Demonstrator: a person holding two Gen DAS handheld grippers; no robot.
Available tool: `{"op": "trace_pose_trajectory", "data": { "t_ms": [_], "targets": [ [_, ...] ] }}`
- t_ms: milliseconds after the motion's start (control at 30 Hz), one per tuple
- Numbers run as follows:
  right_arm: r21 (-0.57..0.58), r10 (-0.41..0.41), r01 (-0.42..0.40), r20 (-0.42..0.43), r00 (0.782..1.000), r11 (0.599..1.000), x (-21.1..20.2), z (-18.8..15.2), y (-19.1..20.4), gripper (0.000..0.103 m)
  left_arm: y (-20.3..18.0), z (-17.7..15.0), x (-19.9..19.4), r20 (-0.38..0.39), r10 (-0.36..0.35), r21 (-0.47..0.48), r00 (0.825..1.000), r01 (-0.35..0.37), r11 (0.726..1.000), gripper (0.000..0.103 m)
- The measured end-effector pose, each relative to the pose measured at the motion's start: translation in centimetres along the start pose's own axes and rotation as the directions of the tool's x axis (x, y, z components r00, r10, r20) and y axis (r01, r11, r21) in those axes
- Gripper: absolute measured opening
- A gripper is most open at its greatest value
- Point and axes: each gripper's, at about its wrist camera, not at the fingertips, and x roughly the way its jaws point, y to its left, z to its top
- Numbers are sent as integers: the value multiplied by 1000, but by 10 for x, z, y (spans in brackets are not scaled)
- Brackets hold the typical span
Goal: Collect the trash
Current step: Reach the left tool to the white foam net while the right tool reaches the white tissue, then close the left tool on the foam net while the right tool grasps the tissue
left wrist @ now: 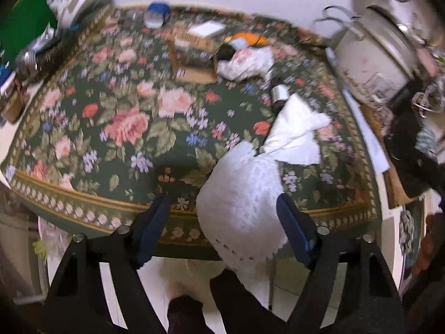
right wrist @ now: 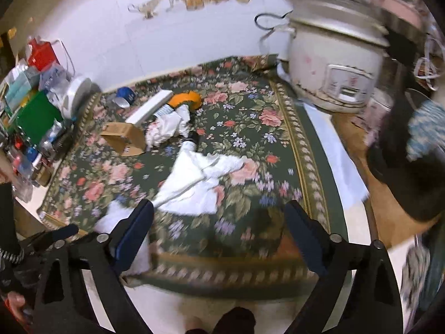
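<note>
A floral tablecloth (left wrist: 116, 128) covers the table. Trash lies on it: a white paper towel (left wrist: 242, 194) over the near edge, a crumpled white tissue (left wrist: 294, 130) behind it, a crumpled printed wrapper (left wrist: 244, 61), an open cardboard box (left wrist: 192, 53), a blue cup (left wrist: 157, 14) and an orange piece (left wrist: 244, 37). My left gripper (left wrist: 222, 217) is open, its jaws either side of the paper towel, which lies nearer the right jaw. My right gripper (right wrist: 219, 222) is open and empty above the table's near edge; the tissue (right wrist: 200, 183) lies just ahead and the box (right wrist: 125, 136) farther left.
A white rice cooker (right wrist: 333, 64) stands at the back right, with a dark object (right wrist: 411, 172) in front of it. Bottles, a green box (right wrist: 36, 117) and a white round item (right wrist: 78, 94) crowd the left side. A white wall is behind.
</note>
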Motion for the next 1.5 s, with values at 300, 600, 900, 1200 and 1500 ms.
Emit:
{"op": "trace_pose_trajectory", "data": {
  "t_ms": [300,600,900,1200,1500],
  "targets": [
    [-4,108,-110,-154,982,994,87,34,-28,69,-2,-2,26,-44,8,-118,999,-13,993,49],
    [-50,181,-198,-242,953,979,125,40,-17,58,11,21,19,33,82,-186,996,-74,980,25],
    [-168,111,-153,-240,964,974,136,34,-7,15,11,29,17,69,110,-201,992,-94,975,19],
    [-140,126,-160,-224,966,977,112,28,-6,7,6,27,1,112,80,-178,990,-59,982,16],
    [-71,152,-160,-105,983,984,40,22,21,7,22,14,-44,199,18,-109,980,4,994,16]
  ]
}}
